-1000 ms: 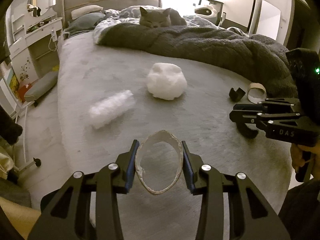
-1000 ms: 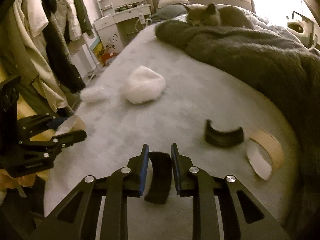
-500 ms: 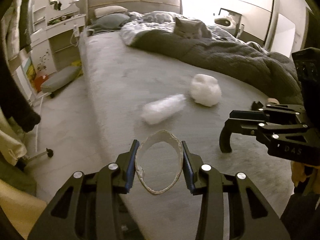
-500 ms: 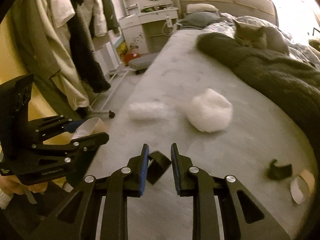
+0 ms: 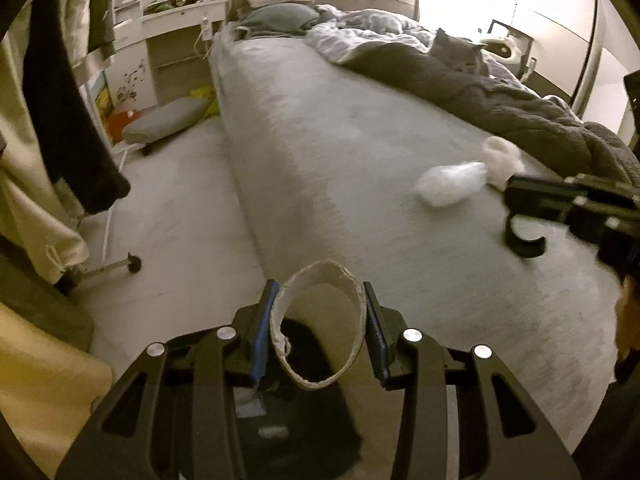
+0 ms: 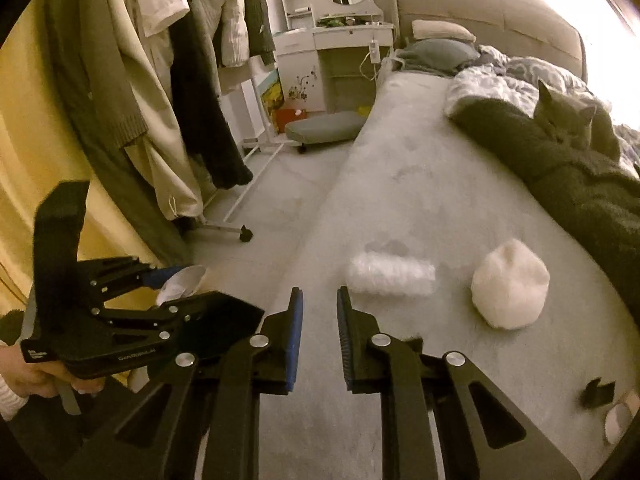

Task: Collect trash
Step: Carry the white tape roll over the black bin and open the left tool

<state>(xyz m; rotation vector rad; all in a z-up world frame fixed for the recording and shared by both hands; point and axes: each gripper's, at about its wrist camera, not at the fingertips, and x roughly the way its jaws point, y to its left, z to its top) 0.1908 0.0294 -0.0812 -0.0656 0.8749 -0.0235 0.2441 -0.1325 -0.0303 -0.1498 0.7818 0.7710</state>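
Note:
My left gripper (image 5: 320,320) is shut on a torn cardboard ring (image 5: 357,316), held just past the bed's corner over a dark bin or bag (image 5: 308,412) on the floor. In the left wrist view my right gripper (image 5: 516,194) comes in from the right, shut on a black curved piece (image 5: 524,242) that hangs under its tips. In the right wrist view the right gripper (image 6: 318,340) shows only a narrow gap and the piece is mostly hidden. The left gripper (image 6: 188,292) and its ring (image 6: 180,284) sit to its left. A crumpled plastic wrap (image 6: 390,278) and a white wad (image 6: 510,284) lie on the bed.
Another black piece (image 6: 598,392) and a cardboard ring (image 6: 620,416) lie near the bed's (image 6: 420,200) foot. A grey cat (image 6: 568,124) rests on the dark blanket (image 6: 580,184). A wheeled clothes rack (image 6: 180,120) with hanging clothes, a floor cushion (image 6: 326,126) and a white dresser (image 6: 340,56) stand left of the bed.
Both grippers have swung left, from over the bed to its corner and the floor. The dark bin came into view under the ring. The black piece has slipped out of sight between the right fingers.

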